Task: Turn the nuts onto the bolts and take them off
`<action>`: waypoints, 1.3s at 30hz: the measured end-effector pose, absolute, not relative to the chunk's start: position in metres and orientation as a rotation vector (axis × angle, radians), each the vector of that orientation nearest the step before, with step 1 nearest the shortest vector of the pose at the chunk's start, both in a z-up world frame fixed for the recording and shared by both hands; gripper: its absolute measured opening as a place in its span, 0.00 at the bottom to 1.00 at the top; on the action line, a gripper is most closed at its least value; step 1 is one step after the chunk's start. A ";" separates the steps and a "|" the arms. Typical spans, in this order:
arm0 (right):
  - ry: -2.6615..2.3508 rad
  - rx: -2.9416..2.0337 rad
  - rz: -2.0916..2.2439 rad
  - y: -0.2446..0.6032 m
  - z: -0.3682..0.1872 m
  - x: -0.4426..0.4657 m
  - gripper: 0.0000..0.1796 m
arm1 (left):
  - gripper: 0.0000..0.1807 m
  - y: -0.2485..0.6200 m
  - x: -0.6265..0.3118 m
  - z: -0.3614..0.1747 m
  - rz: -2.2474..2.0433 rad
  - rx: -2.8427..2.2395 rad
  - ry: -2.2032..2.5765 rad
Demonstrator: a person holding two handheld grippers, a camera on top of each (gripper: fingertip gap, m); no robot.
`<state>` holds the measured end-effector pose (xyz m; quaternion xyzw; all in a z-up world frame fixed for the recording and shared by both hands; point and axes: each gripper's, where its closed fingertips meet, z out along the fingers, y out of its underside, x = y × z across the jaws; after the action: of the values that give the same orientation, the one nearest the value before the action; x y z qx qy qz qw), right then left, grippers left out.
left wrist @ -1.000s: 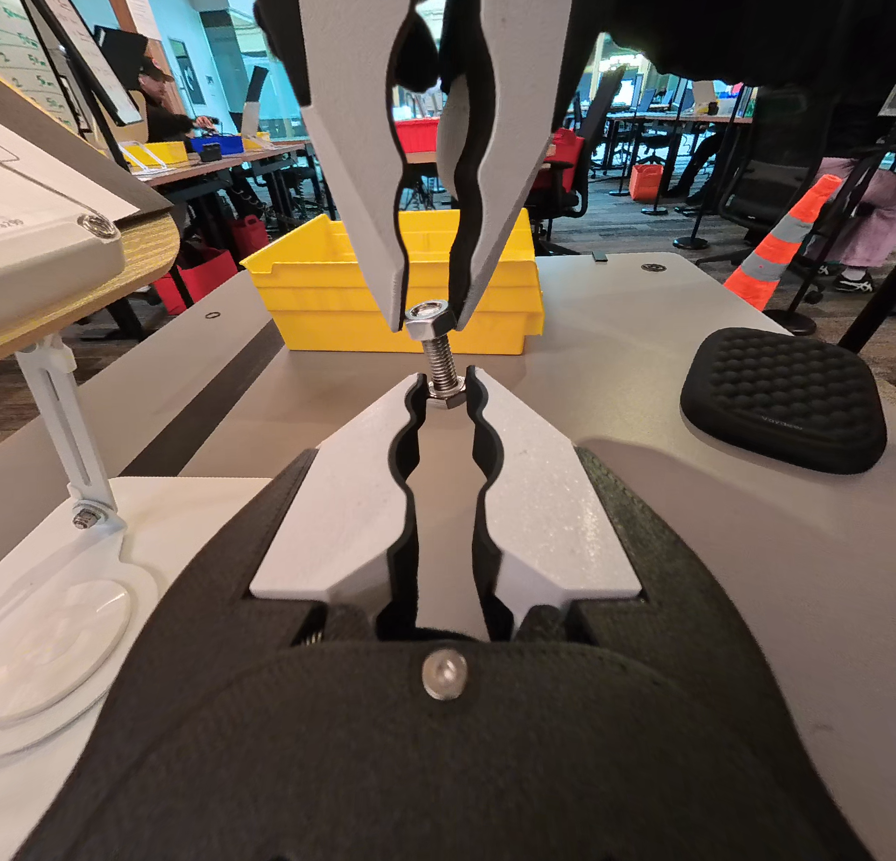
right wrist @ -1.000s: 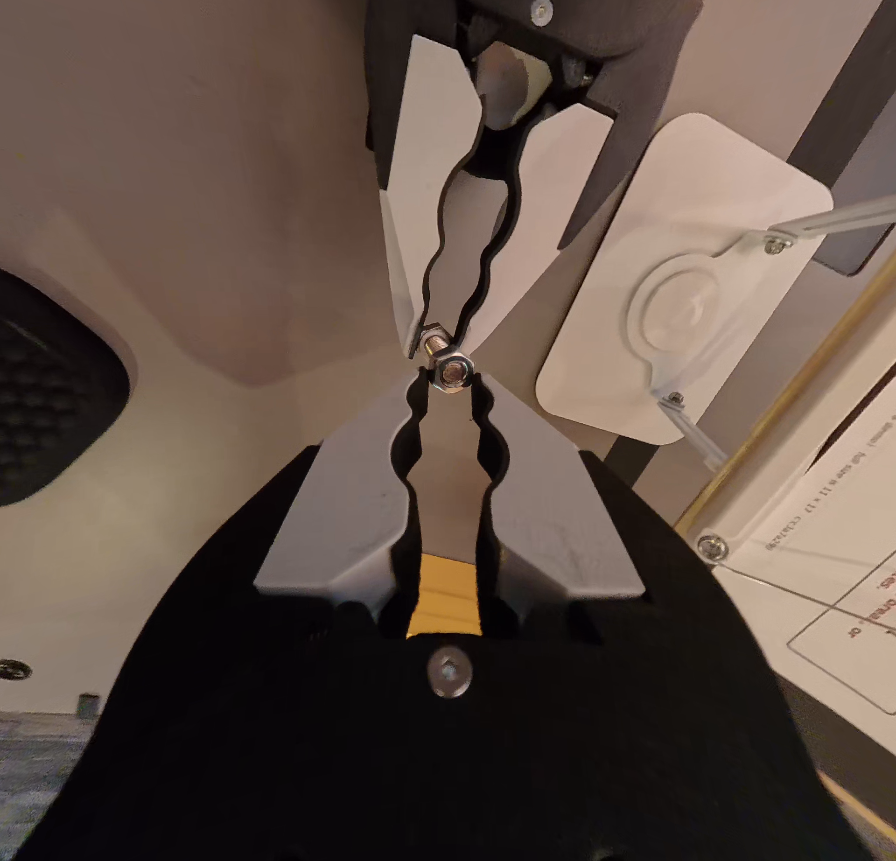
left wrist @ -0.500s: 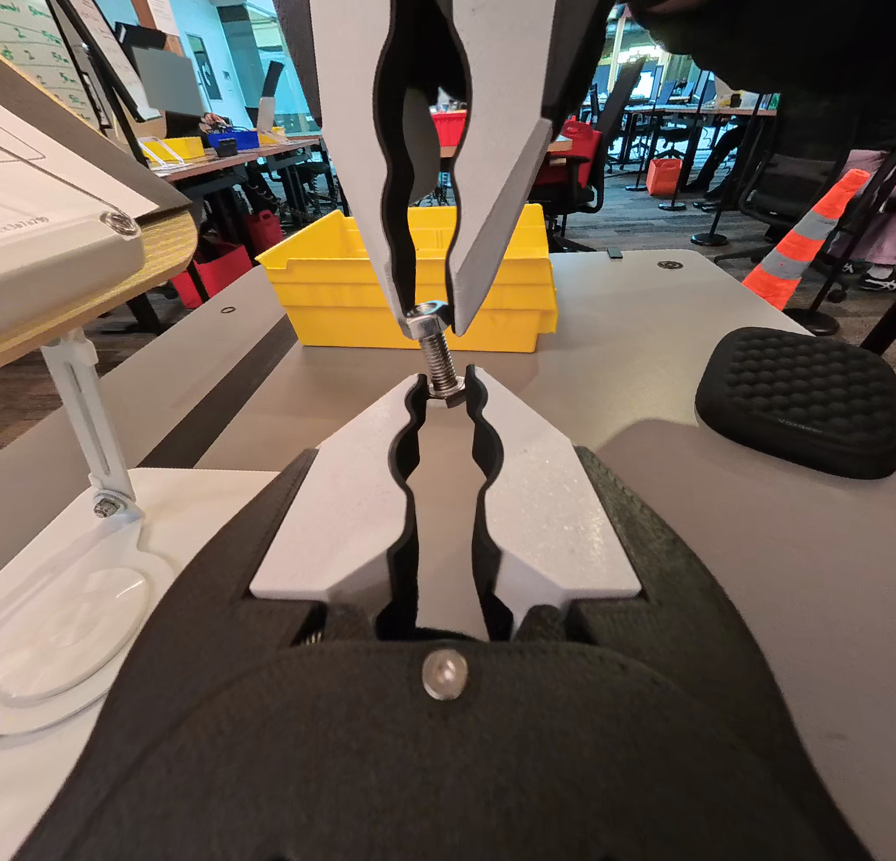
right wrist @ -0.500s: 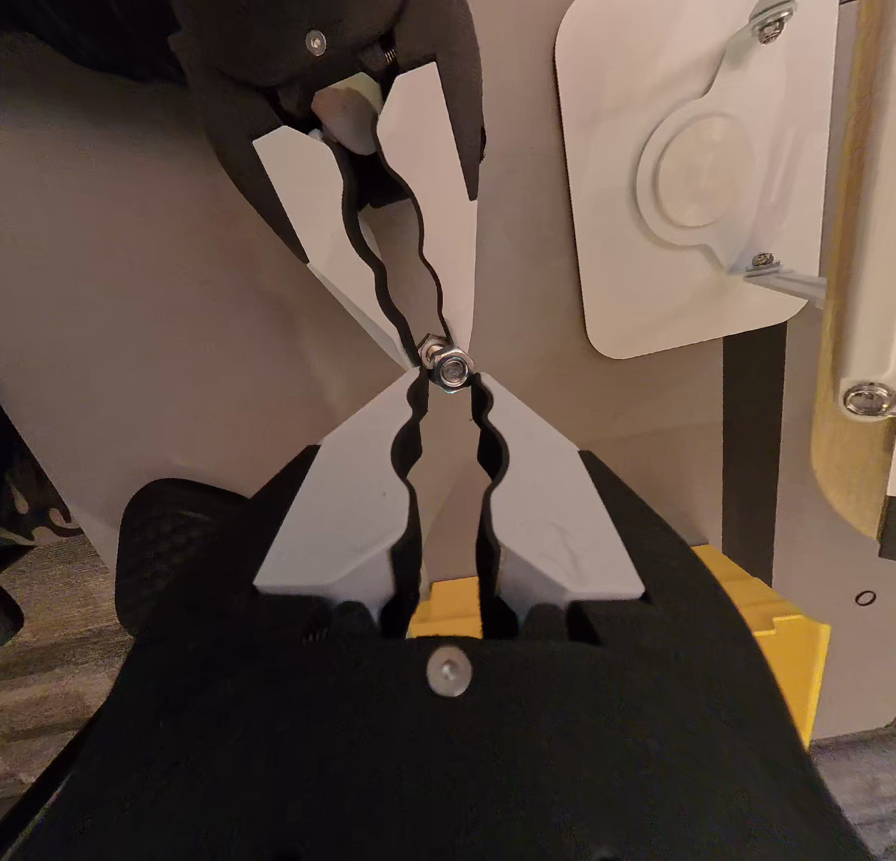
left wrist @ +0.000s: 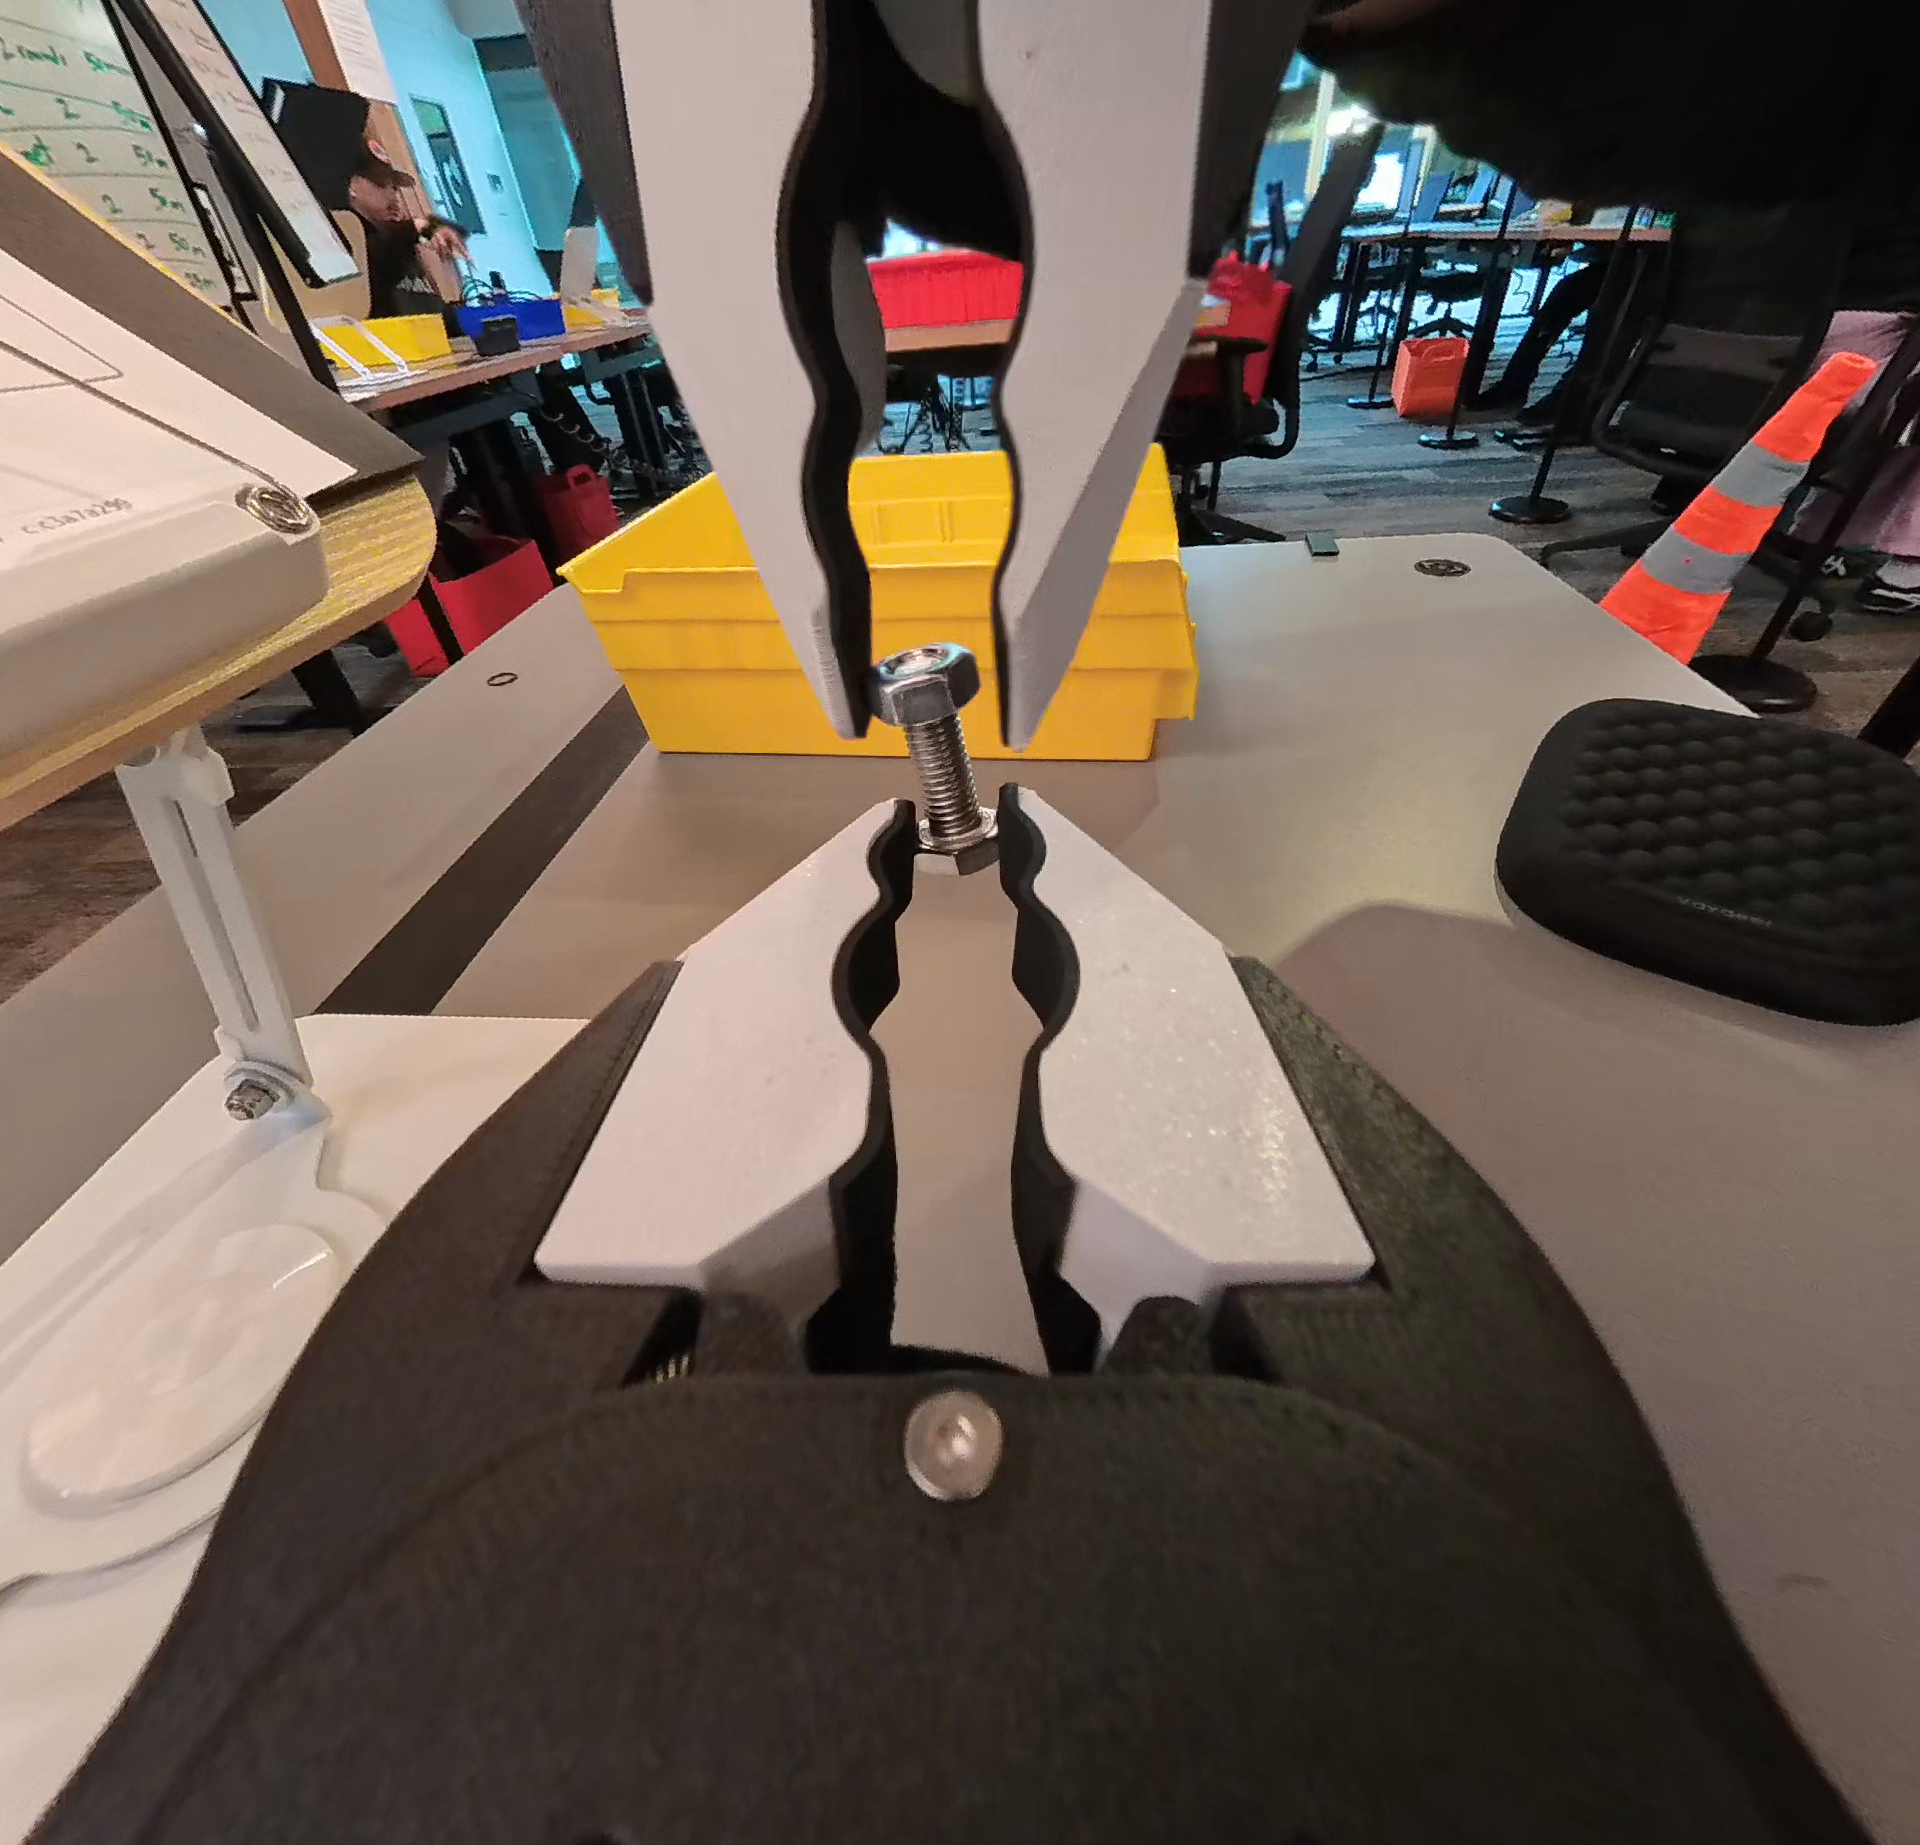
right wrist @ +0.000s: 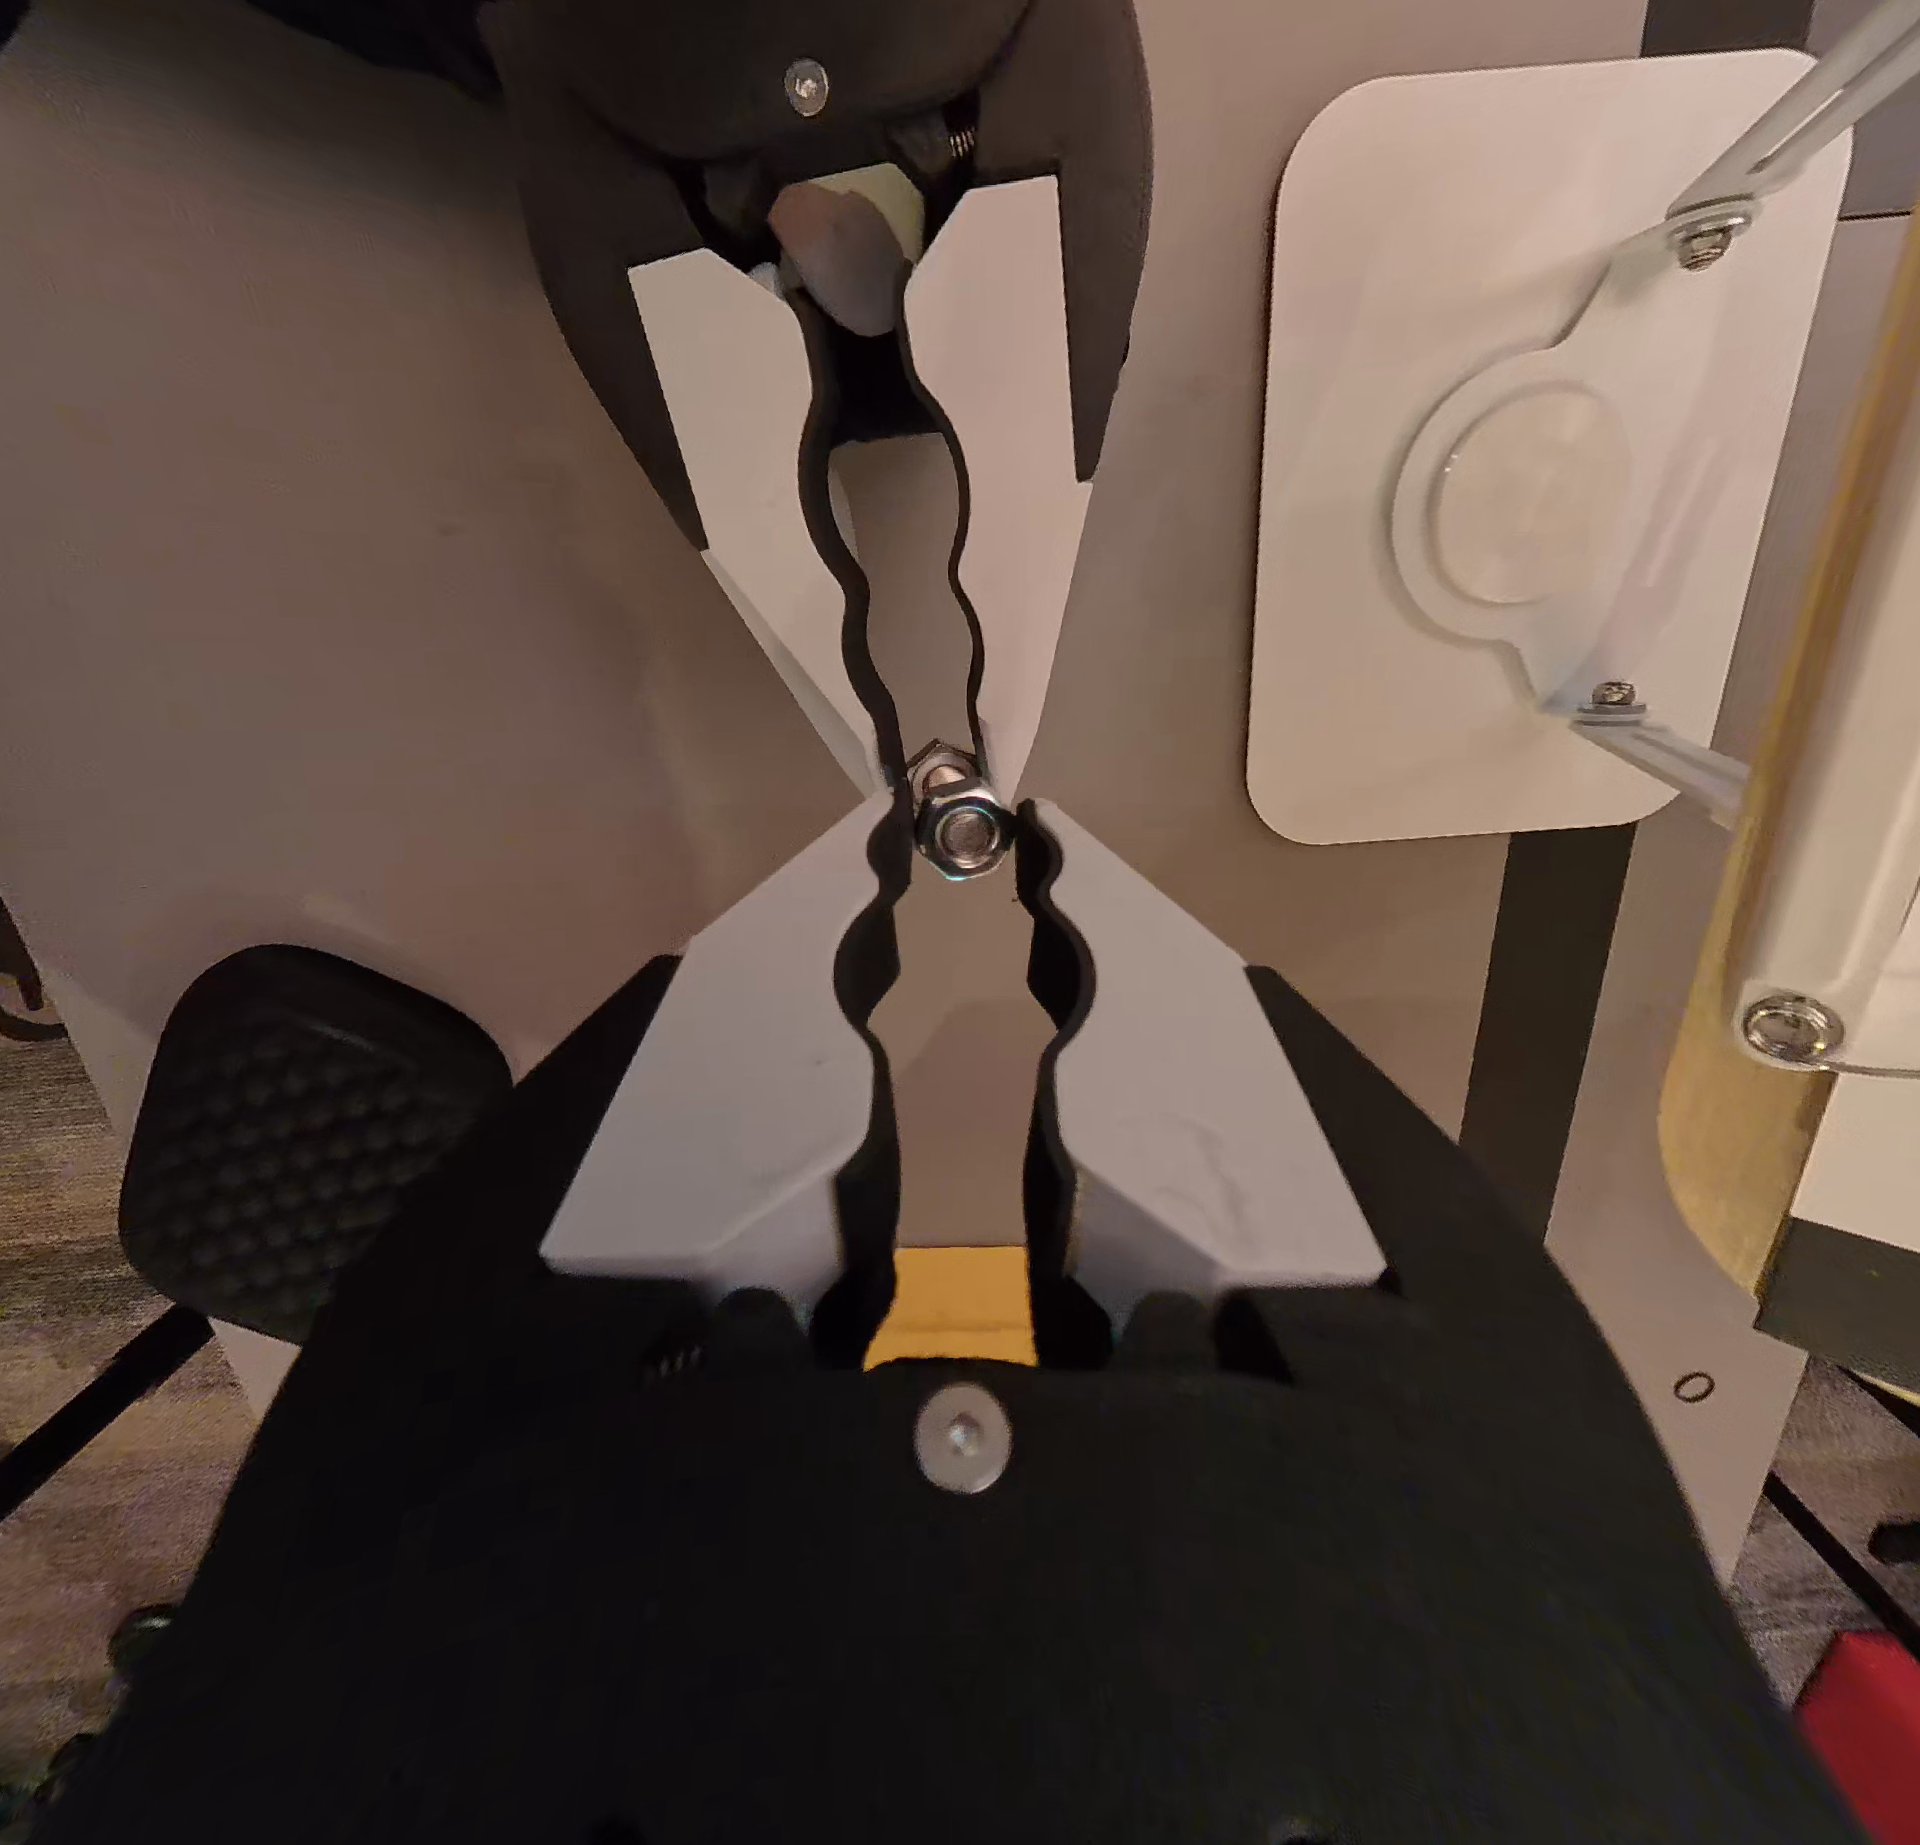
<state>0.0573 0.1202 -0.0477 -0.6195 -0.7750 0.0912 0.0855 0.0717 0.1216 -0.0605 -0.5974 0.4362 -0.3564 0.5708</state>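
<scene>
The left tool is closed on the hexagonal head at the bottom of a silver bolt, holding it upright above the grey surface, in front of the yellow bin. The thread is bright and ridged, with a hex nut at its top end. The right tool reaches down over that nut with its jaws parted — one tip touches the nut's side, the other stands clear. A black textured pad lies right of the bolt.
</scene>
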 end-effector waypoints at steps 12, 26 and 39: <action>-2.294 -1.806 0.313 0.119 -0.046 0.056 0.10 | 0.08 0.121 0.073 -0.059 -0.858 -1.393 1.010; -2.282 -1.780 0.333 0.118 -0.043 0.055 0.09 | 0.10 0.123 0.071 -0.056 -0.888 -1.386 0.977; -2.277 -1.758 0.337 0.118 -0.042 0.054 0.09 | 0.16 0.121 0.071 -0.057 -0.939 -1.390 0.980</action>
<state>0.0537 0.1180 -0.0416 -0.6024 -0.7803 0.1155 0.1222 0.0709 0.1210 -0.0566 -0.5907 0.4164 -0.3991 0.5642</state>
